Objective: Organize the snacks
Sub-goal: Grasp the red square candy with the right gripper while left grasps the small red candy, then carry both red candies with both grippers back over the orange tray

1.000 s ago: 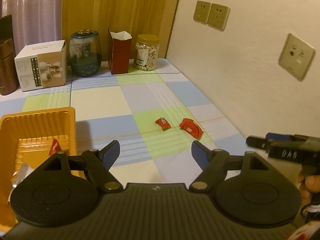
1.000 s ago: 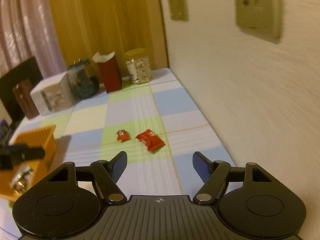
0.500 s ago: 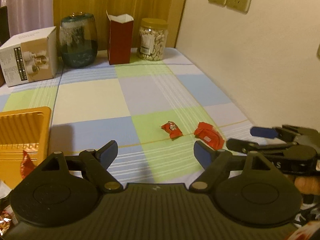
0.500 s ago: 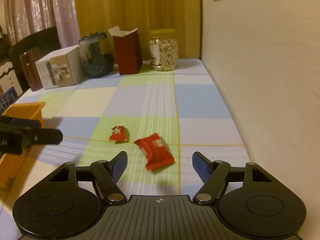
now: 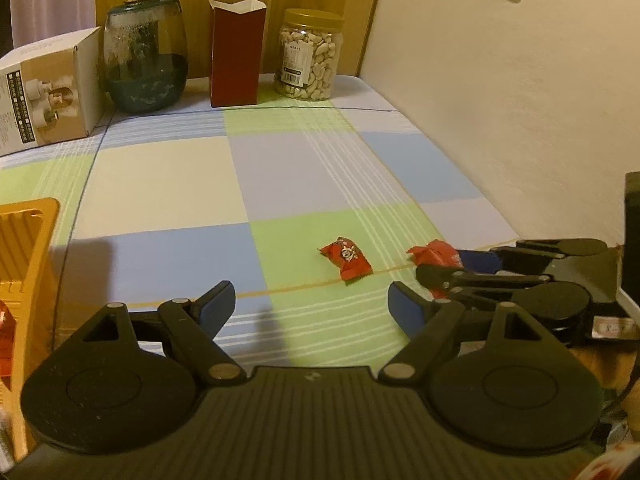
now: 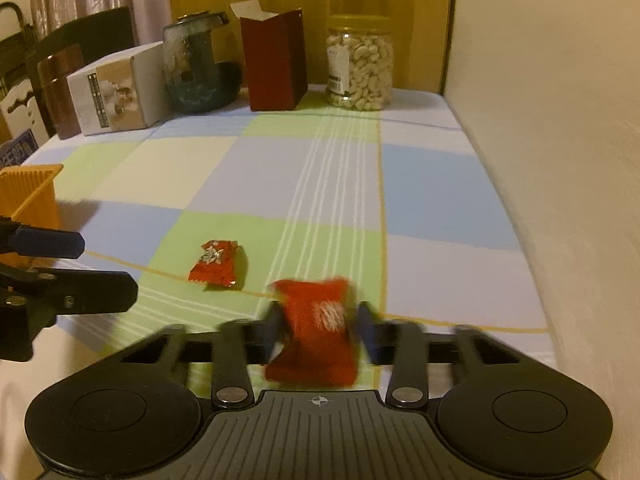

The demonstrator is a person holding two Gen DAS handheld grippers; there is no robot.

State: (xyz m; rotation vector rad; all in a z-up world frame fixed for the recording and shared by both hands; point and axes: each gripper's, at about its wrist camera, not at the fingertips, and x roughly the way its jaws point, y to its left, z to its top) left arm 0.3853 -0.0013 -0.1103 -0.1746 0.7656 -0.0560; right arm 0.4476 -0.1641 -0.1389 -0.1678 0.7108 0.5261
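A larger red snack packet [image 6: 316, 332] sits between my right gripper's [image 6: 319, 338] blue pads, which are closing and press its two sides just above the checked tablecloth. In the left wrist view the same packet [image 5: 434, 252] shows in the right gripper [image 5: 444, 264] near the wall. A smaller red candy [image 5: 346, 258] lies on a green square, ahead of my left gripper [image 5: 310, 300], which stands open and holds nothing. From the right wrist view the candy [image 6: 216, 266] lies between the two grippers. An orange tray [image 5: 28, 240] with some wrapped snacks sits at the left edge.
Along the back stand a white box [image 5: 44, 92], a dark glass jar [image 5: 144, 56], an open red carton [image 5: 236, 52] and a jar of nuts [image 5: 310, 60]. A brown canister [image 6: 60, 92] stands further left. A cream wall [image 5: 500, 100] bounds the table's right side.
Both grippers came down and forward toward the two red snacks. The right gripper's jaws went from wide open to shut on the larger packet. The left gripper stayed open.
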